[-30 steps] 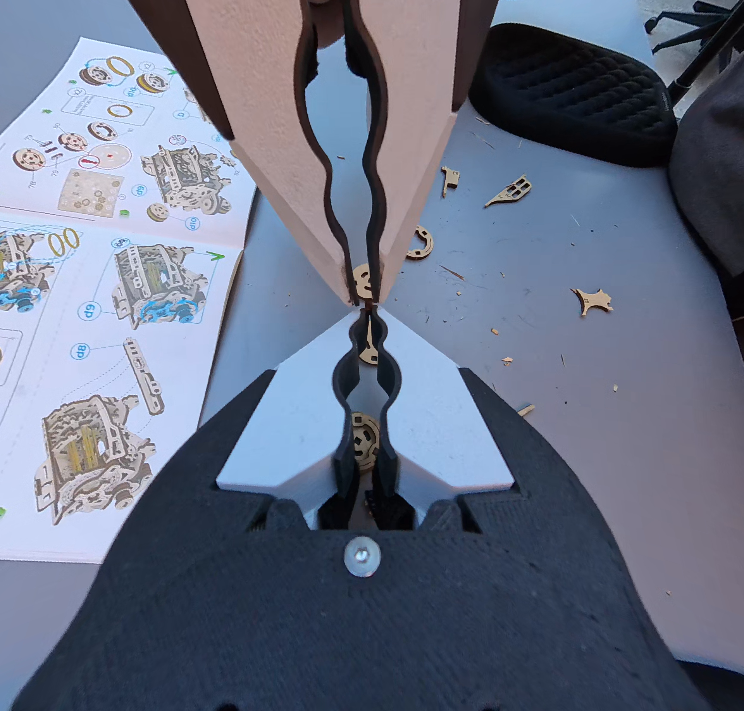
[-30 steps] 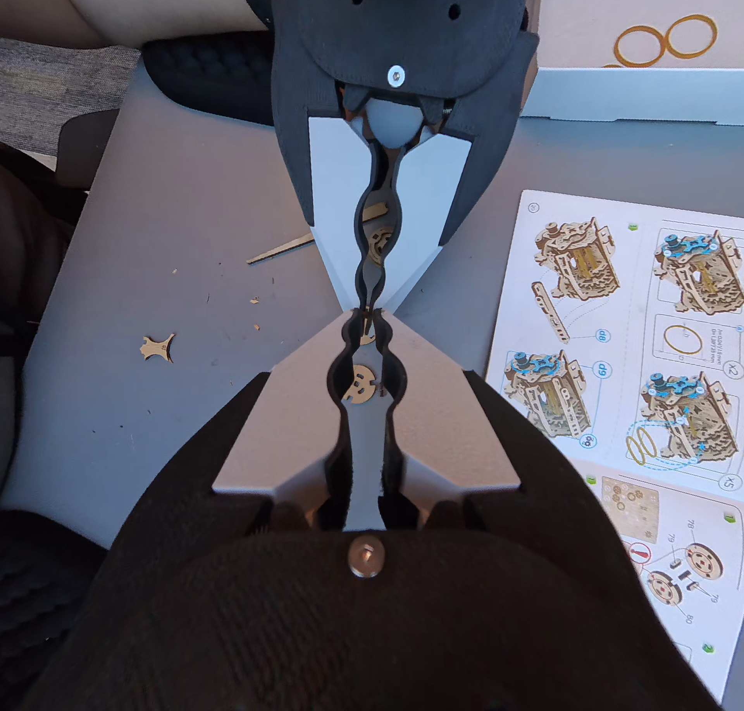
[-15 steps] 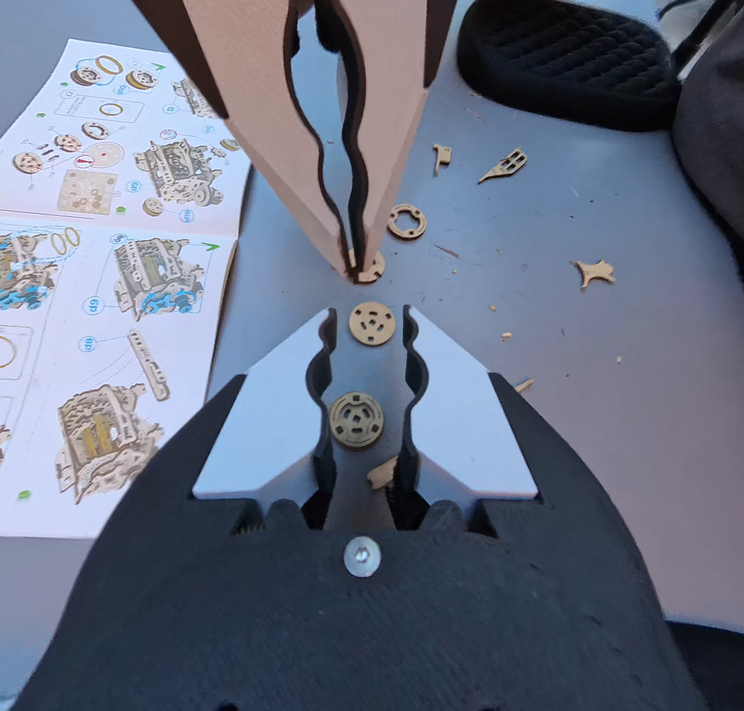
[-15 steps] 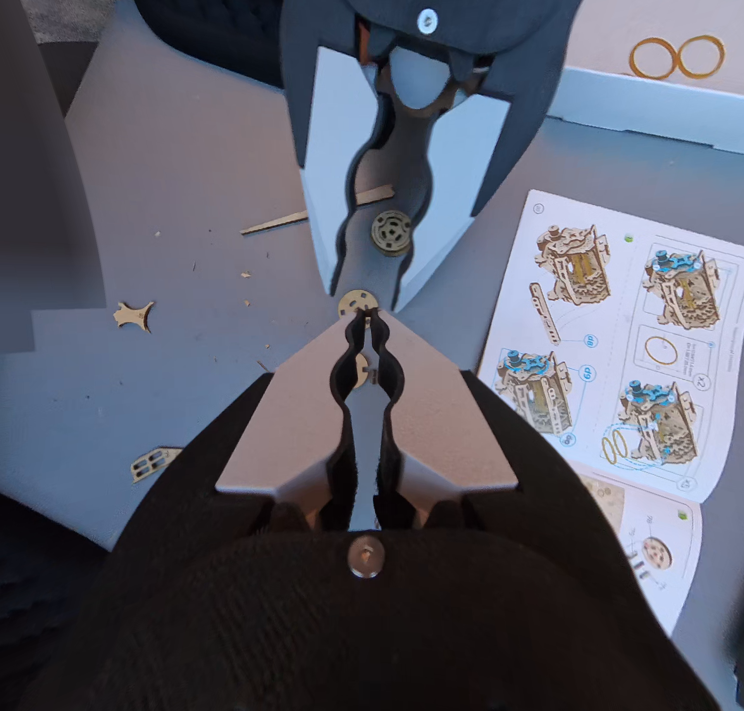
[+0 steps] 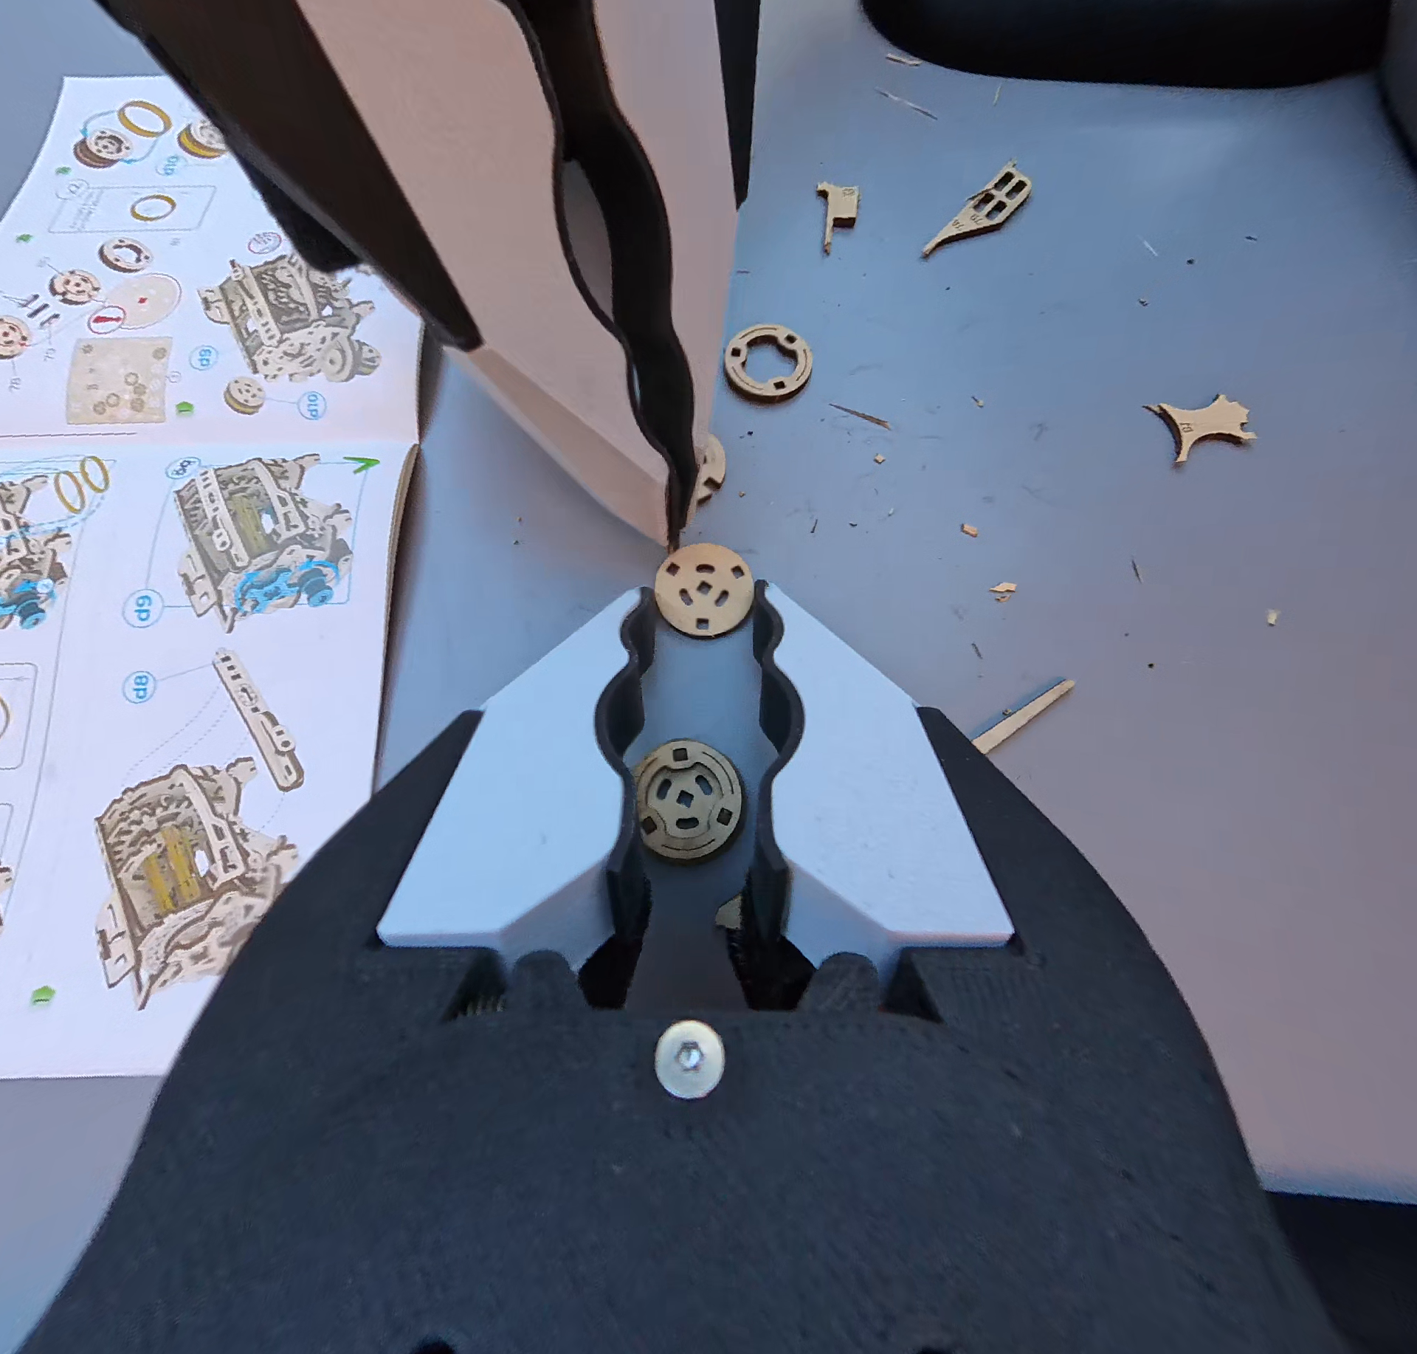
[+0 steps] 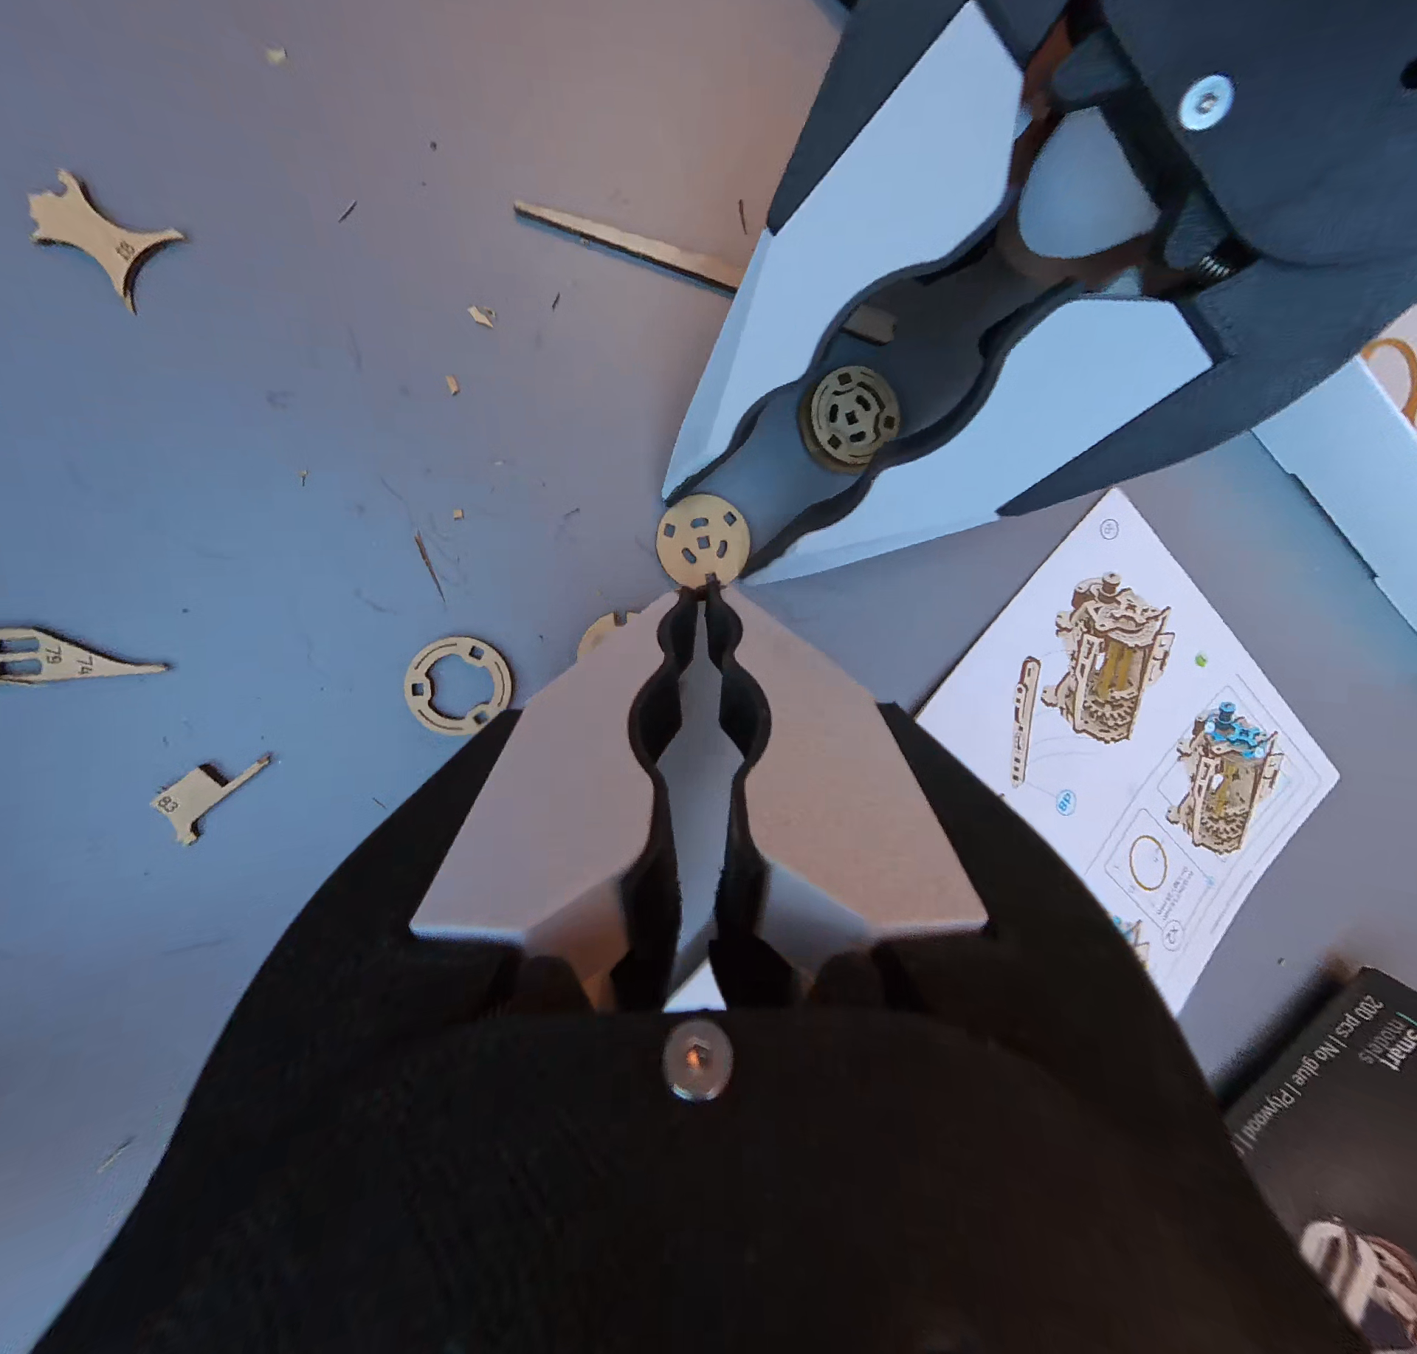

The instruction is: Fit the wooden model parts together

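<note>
A pale wooden disc point(image 5: 703, 577) with small holes lies flat on the grey table point(image 5: 1073, 550), right at the mouth of my open left gripper point(image 5: 703, 595). A darker grooved disc point(image 5: 688, 801) lies on the table farther back between the left fingers. My right gripper point(image 5: 678, 535) comes in from the far side, shut, with its tips at the pale disc's far rim. In the right wrist view the right gripper point(image 6: 701, 588) touches the pale disc point(image 6: 703, 542), and the left gripper point(image 6: 709, 535) stands open around both discs. A third disc point(image 5: 711, 466) is half hidden behind the right fingers.
A wooden ring point(image 5: 768, 362) and several offcuts, such as a star-shaped scrap point(image 5: 1200, 427) and a thin stick point(image 5: 1020, 715), are strewn on the table. An open instruction booklet point(image 5: 192, 550) lies left. A black cushion point(image 5: 1135, 5) sits far right; a black box point(image 6: 1342, 1164) is near. Less than 4 cm separates the two grippers' tips.
The left gripper, shut tip to tip against the right one a second ago, has opened. The two discs now lie on the table. The right gripper has swung round beside the pale disc.
</note>
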The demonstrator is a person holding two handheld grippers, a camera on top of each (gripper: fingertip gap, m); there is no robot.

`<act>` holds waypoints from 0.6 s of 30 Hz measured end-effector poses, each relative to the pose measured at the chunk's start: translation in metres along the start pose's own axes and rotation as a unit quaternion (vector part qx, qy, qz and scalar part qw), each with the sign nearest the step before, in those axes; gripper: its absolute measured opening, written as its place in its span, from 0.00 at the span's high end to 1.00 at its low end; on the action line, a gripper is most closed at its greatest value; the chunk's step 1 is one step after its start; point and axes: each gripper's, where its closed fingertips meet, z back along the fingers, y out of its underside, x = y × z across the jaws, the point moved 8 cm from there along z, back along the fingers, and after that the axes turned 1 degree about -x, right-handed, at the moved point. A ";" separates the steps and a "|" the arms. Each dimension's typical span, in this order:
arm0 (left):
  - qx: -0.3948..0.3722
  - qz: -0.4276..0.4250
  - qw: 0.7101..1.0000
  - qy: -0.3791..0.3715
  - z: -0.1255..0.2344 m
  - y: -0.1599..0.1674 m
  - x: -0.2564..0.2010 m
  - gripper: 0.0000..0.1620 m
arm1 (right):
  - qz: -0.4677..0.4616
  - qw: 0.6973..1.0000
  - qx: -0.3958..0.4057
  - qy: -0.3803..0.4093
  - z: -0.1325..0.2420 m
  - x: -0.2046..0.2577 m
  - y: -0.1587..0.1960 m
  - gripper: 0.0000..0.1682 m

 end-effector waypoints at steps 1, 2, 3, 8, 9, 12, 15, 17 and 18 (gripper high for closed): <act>-0.001 0.003 1.000 0.003 0.000 0.000 0.000 0.85 | 0.008 1.000 0.009 -0.001 -0.001 -0.001 0.000 0.99; -0.001 0.004 1.000 0.004 0.000 0.000 0.000 0.85 | 0.018 1.000 0.012 0.000 -0.001 -0.003 -0.001 0.99; -0.001 0.003 1.000 0.004 0.000 0.000 0.000 0.85 | 0.023 1.000 0.013 -0.007 -0.001 -0.004 -0.002 0.99; -0.001 0.004 1.000 0.006 0.000 0.000 0.000 0.86 | 0.029 0.999 0.013 -0.025 -0.001 -0.008 -0.007 0.99; -0.001 0.004 1.000 0.006 0.000 0.000 0.000 0.86 | 0.030 0.999 0.012 -0.026 -0.001 -0.008 -0.008 0.99; -0.001 0.004 1.000 0.008 0.000 0.000 0.000 0.86 | 0.023 0.999 0.016 -0.042 -0.003 -0.007 -0.007 0.99; -0.001 0.001 1.000 0.011 0.000 0.000 -0.001 0.86 | 0.022 0.999 0.017 -0.044 -0.005 -0.008 -0.006 0.99; -0.001 0.002 1.000 0.012 0.000 0.000 -0.001 0.86 | 0.020 0.998 0.018 -0.048 -0.006 -0.008 -0.006 0.99; -0.001 0.002 1.000 0.013 0.000 0.000 -0.001 0.86 | 0.018 0.998 0.016 -0.051 -0.006 -0.008 -0.006 0.99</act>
